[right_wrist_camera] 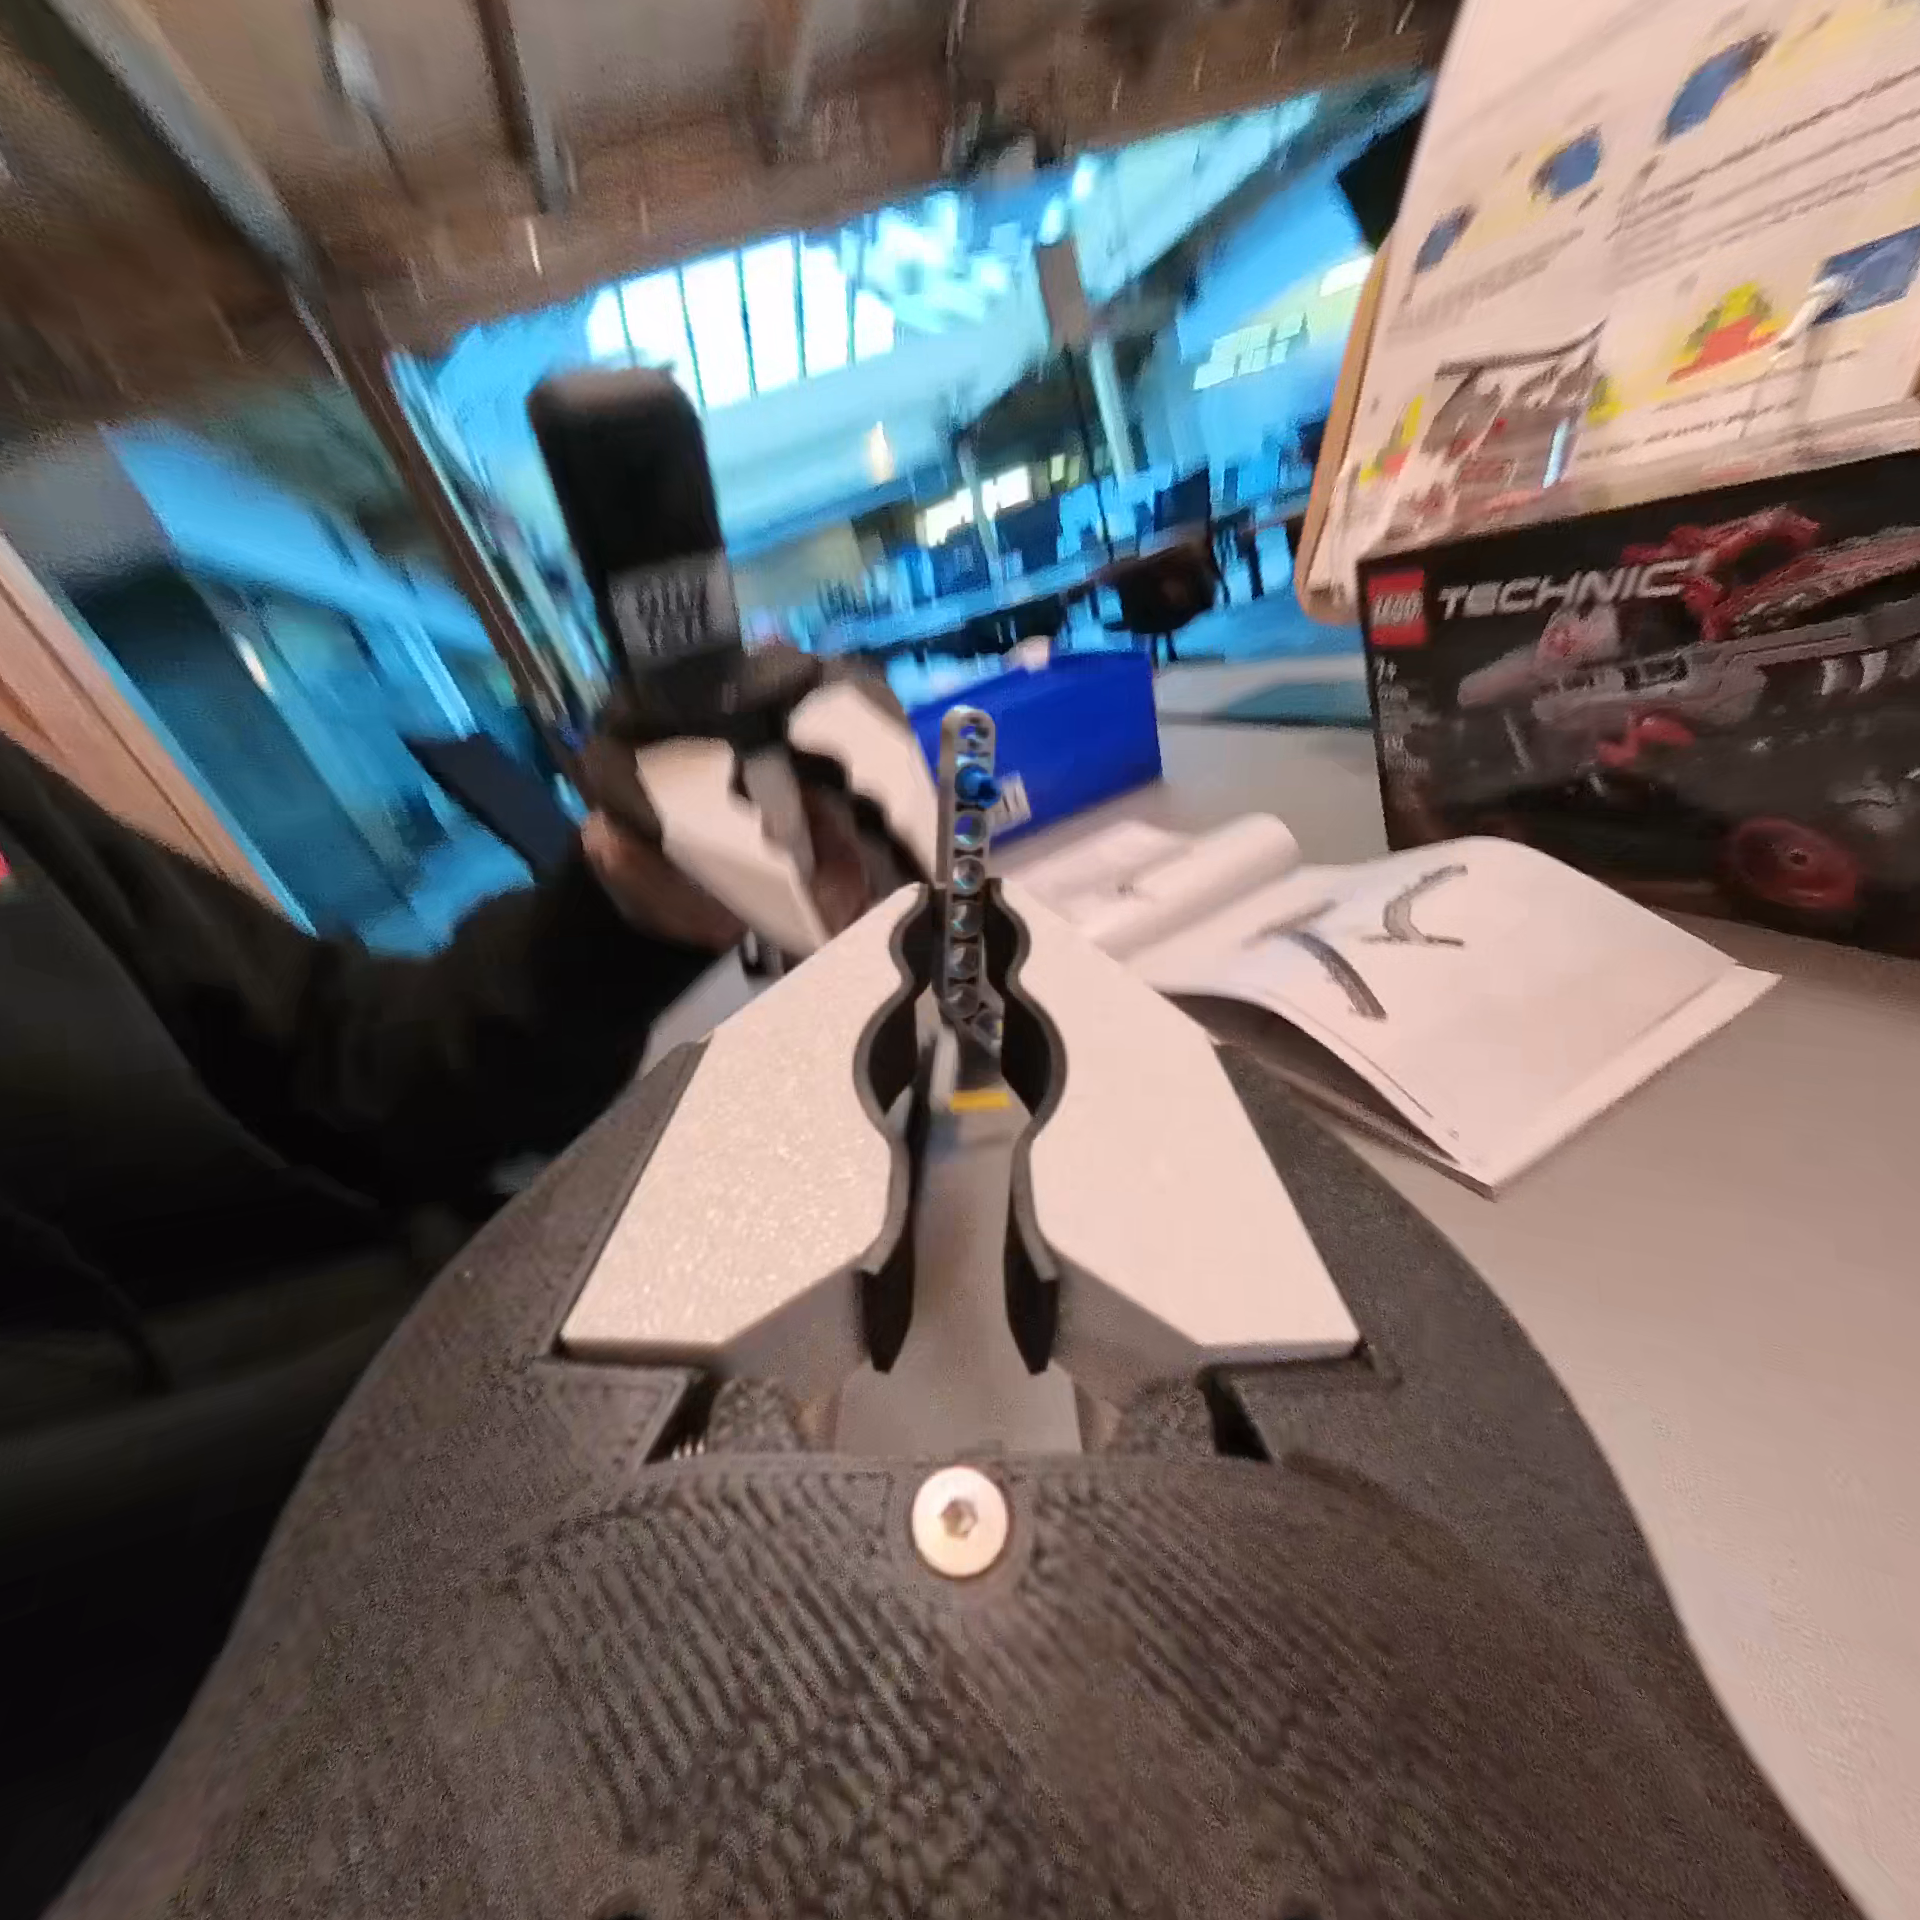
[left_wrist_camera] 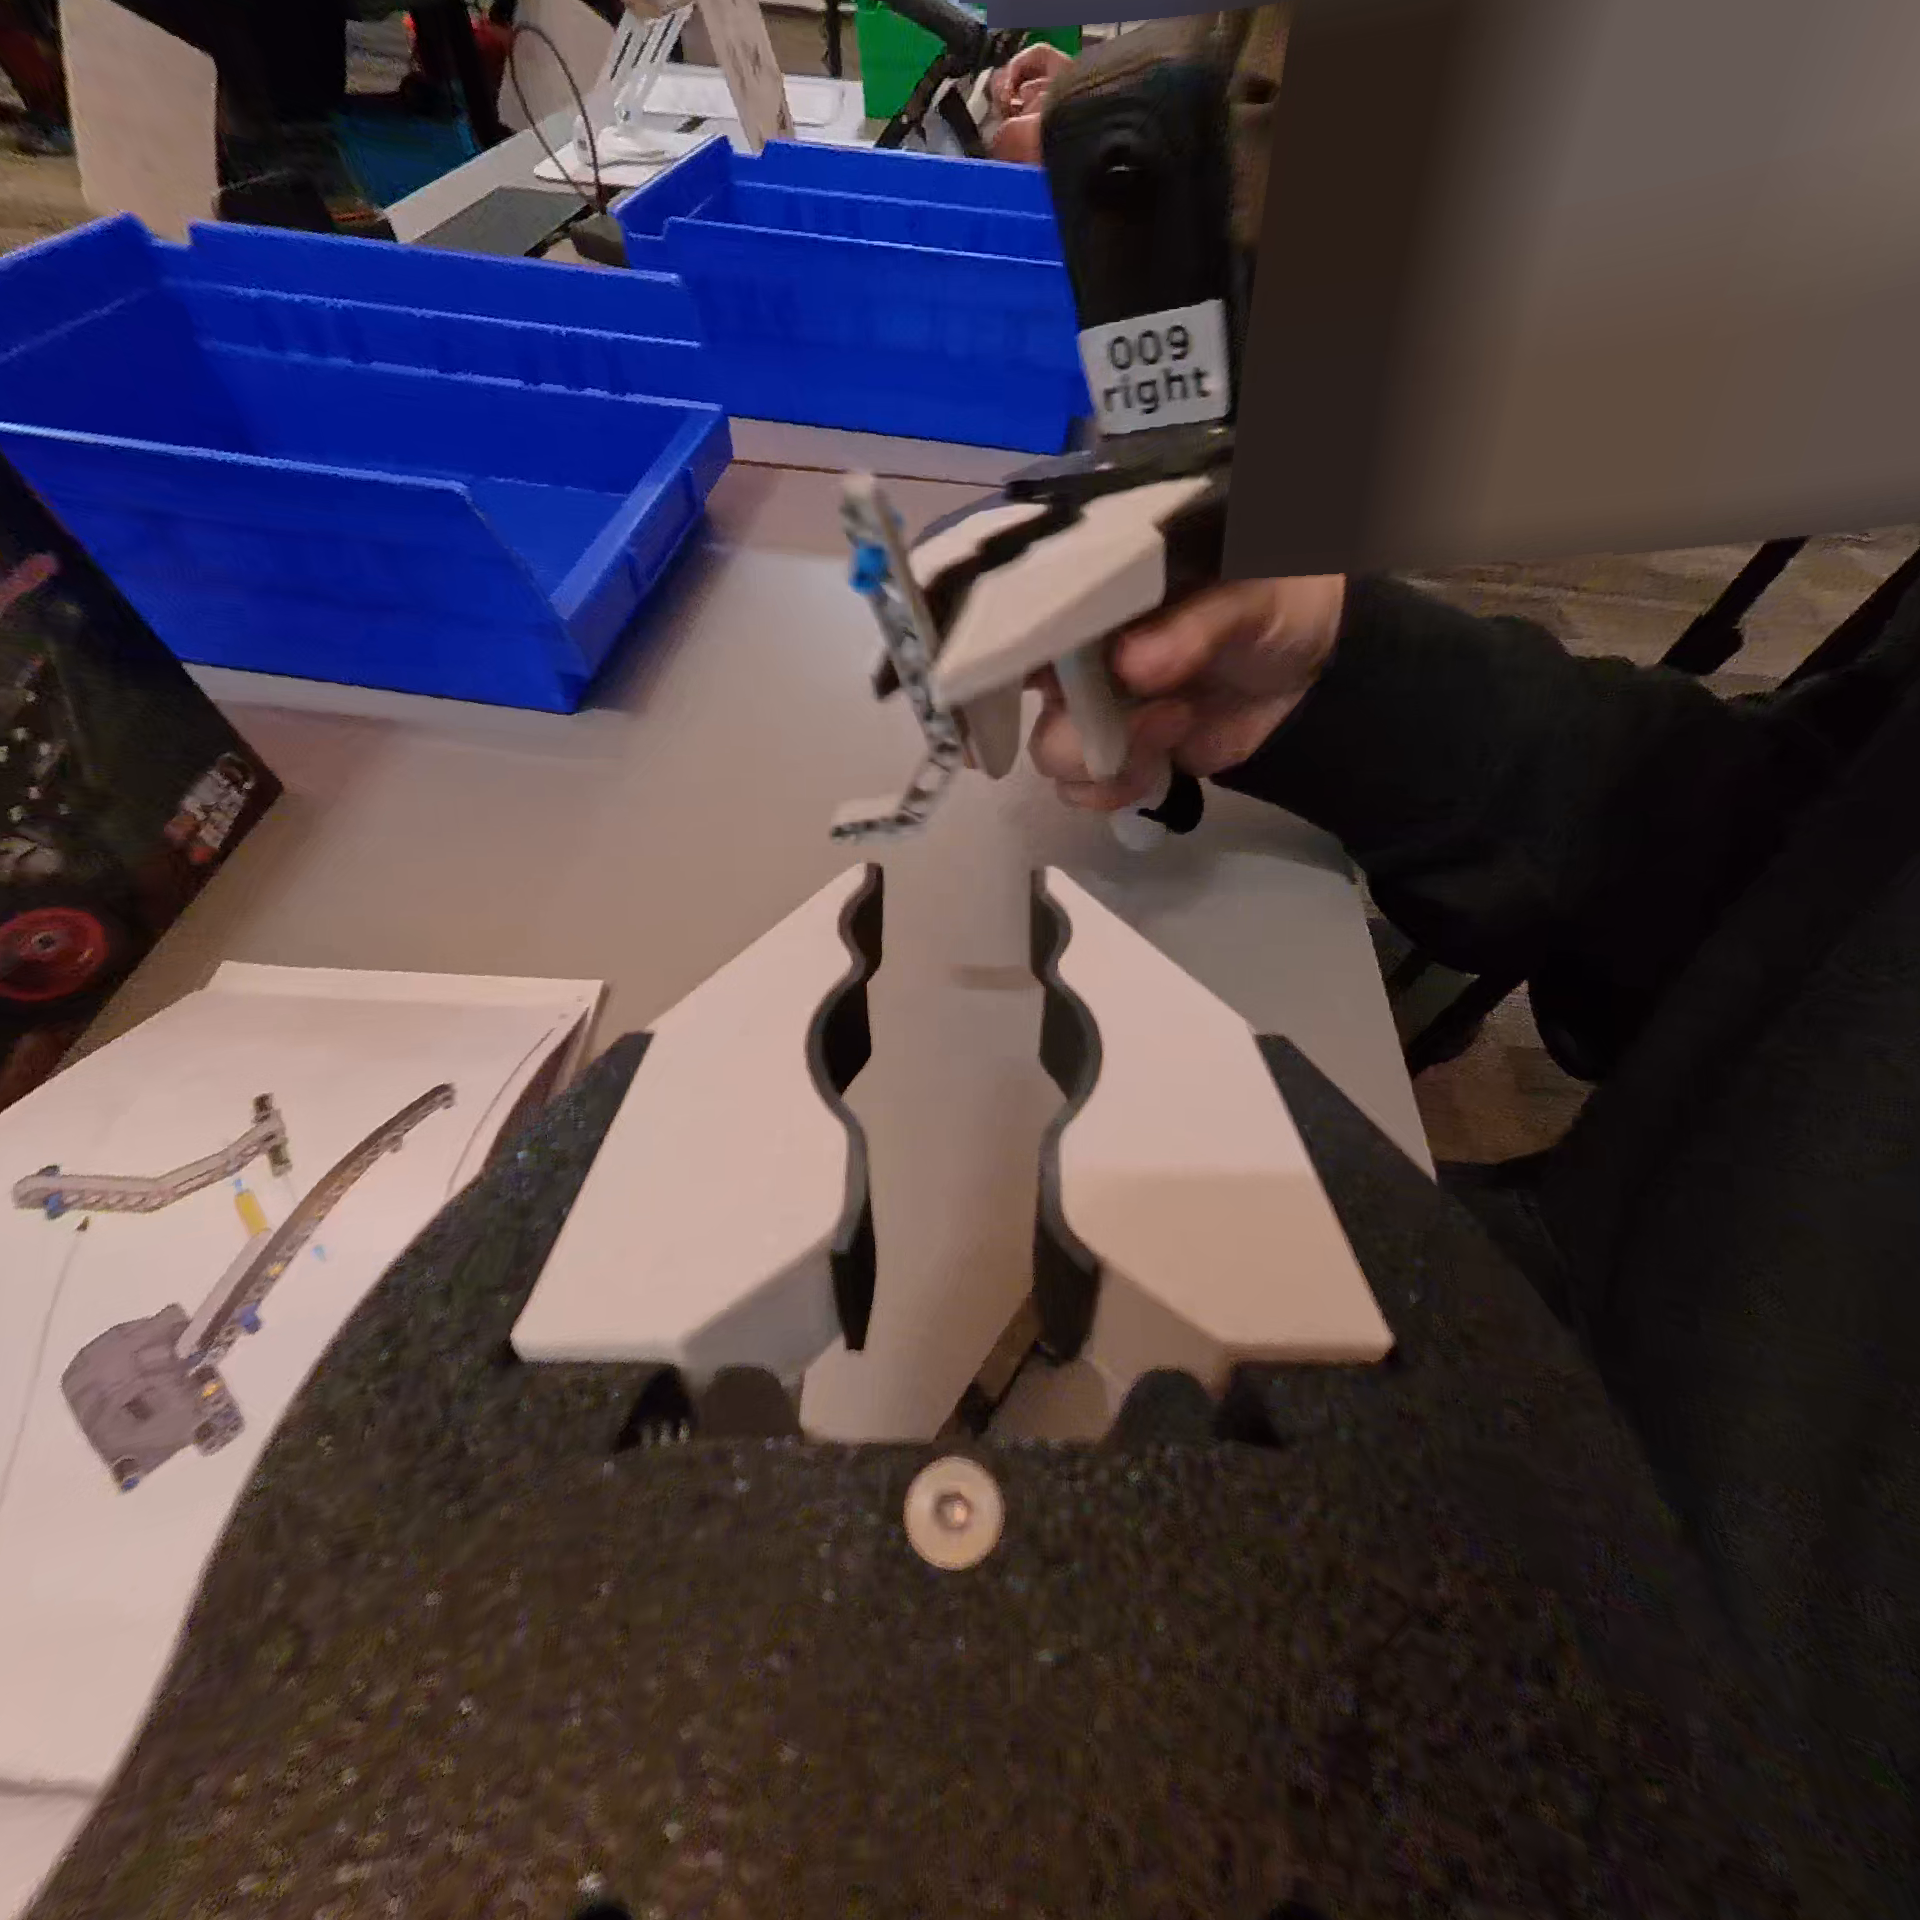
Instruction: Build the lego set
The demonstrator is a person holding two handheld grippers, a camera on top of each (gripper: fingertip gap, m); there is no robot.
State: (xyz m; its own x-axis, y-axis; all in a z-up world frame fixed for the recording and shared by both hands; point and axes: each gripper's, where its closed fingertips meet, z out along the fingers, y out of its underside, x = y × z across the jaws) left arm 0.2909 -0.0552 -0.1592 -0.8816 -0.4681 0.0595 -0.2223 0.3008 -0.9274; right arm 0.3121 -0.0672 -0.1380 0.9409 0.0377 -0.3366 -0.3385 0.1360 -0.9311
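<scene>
Gripping a grey holed beam (right_wrist_camera: 966, 883), seemingly blue-pinned.

Each gripper has two pale grey wedge-shaped fingers (left_wrist_camera: 717, 1174) lined inside with wavy black pads (left_wrist_camera: 847, 1101). They sit in a rough, speckled black body (left_wrist_camera: 935, 1683) with a silver hex screw (left_wrist_camera: 953, 1512) at six o'clock of the fingers. In the left wrist view the right gripper (left_wrist_camera: 935, 665) at one o'clock carries a black upright housing (left_wrist_camera: 1138, 208) bearing a white label (left_wrist_camera: 1155, 366). The person's hand (left_wrist_camera: 1205, 675) emerges from a black sleeve (left_wrist_camera: 1538, 790).
</scene>
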